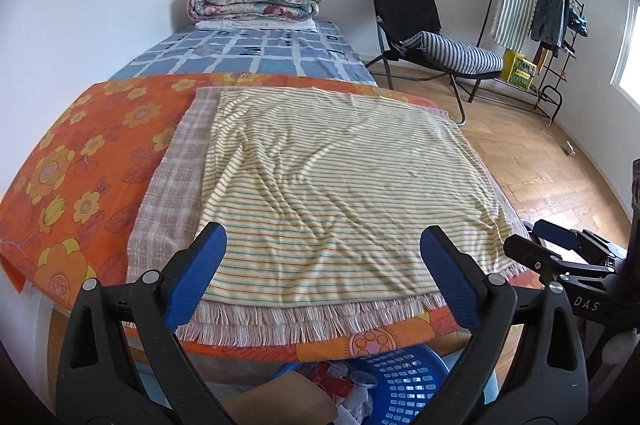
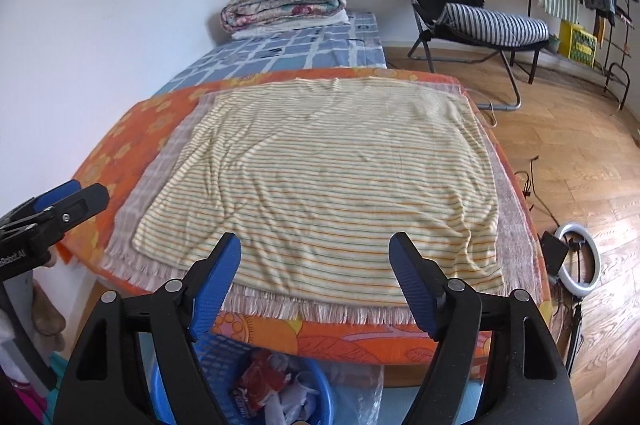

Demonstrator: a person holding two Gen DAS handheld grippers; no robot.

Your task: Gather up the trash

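Left tongs [image 1: 323,267]: your blue pads stand wide apart with nothing between them, hanging over the near edge of the striped cloth.
Right tongs [image 2: 315,271]: also spread, a little narrower than the left, and empty; they hover over the same near edge, just beside your left pair.
Basket [image 1: 404,381]: directly below both tongs, at the foot of the bench, sits the blue plastic basket with slotted walls.
Trash [image 2: 268,389]: the basket already holds a red wrapper, crumpled white paper and a brown piece of card; you can see it in both views.
Striped cloth [image 1: 340,185]: it lies spread flat over a fringed checked cloth and the orange flowered cover [image 1: 80,161]; you have nothing lying loose on top of it.
Bench: as far as the pictures show, the surface in front of you carries only the layered cloths.
Progress: you look to be at or near the end, with the trash gathered in the basket and both tongs free.
Left to do: no litter is plainly visible elsewhere; a small speck on the wooden floor [image 1: 560,161] by the far wall is too small to tell.
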